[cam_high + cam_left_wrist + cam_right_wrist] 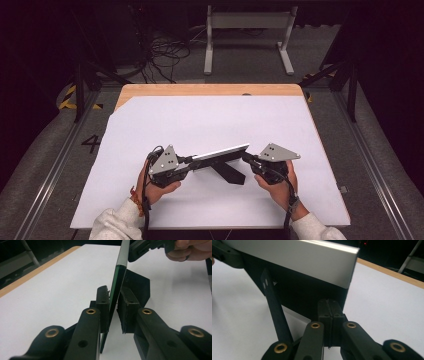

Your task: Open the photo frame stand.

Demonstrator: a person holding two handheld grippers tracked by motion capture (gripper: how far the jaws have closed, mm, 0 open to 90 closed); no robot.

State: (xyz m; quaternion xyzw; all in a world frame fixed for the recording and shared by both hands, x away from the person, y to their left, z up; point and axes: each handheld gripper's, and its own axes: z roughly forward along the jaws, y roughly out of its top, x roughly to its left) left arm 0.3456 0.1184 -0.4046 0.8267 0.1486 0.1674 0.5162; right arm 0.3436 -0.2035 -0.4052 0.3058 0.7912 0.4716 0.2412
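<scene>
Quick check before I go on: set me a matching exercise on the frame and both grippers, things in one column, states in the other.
Things:
1. thin silver-edged panel
2. flat black stand leg
3. left gripper
4. right gripper

States:
A. jaws shut, pads together
B. slants down from the panel's black back
C. stands on edge on the white sheet
D. one jaw on each side of the panel's edge

Pairs: 1-C, 2-B, 3-D, 4-A
</scene>
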